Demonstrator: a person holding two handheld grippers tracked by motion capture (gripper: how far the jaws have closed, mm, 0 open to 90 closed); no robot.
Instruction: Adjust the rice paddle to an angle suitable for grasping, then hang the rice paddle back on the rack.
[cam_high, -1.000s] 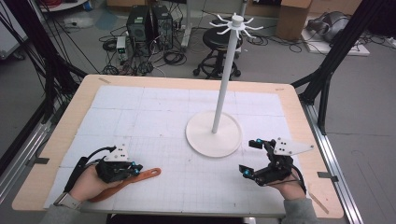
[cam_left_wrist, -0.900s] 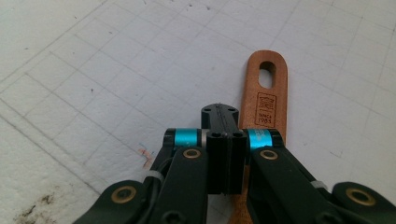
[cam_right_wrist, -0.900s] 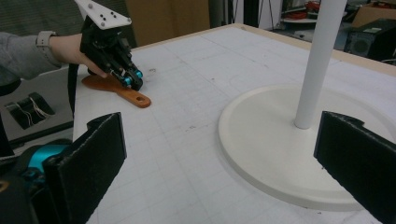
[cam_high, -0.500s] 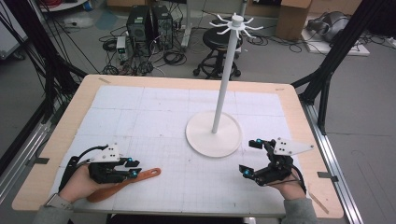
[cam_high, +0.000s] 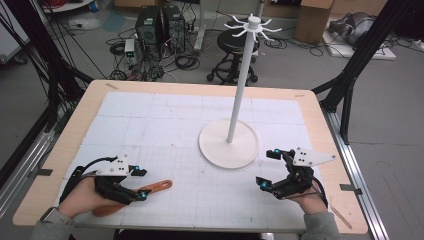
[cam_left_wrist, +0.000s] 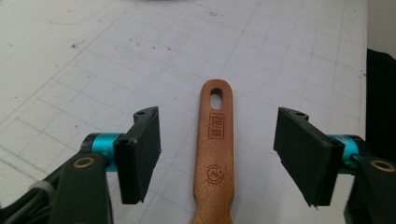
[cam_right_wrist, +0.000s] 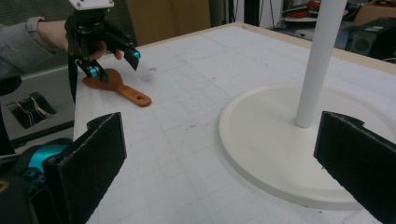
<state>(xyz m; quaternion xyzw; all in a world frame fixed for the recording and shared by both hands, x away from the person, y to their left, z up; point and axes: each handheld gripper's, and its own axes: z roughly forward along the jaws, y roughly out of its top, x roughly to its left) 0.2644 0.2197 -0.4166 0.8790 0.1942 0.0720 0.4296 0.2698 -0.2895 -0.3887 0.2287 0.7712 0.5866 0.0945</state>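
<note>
A brown wooden spatula lies flat on the white gridded mat near the front left; its handle with a hanging hole runs up between my left jaws. My left gripper hovers over the spatula, open, with a jaw on each side of the handle and not touching it. The same spatula and left gripper appear far off in the right gripper view. My right gripper is open at the front right, beside the white stand's round base. Nothing is between its jaws.
The white stand has a tall pole with hooks at its top. Its base sits just ahead of my right jaws. The wooden table edge frames the mat. Chairs, cables and boxes lie on the floor beyond.
My left gripper has drawn back toward the front-left along the spatula, so more of the handle shows ahead of it. The right gripper has stayed still.
</note>
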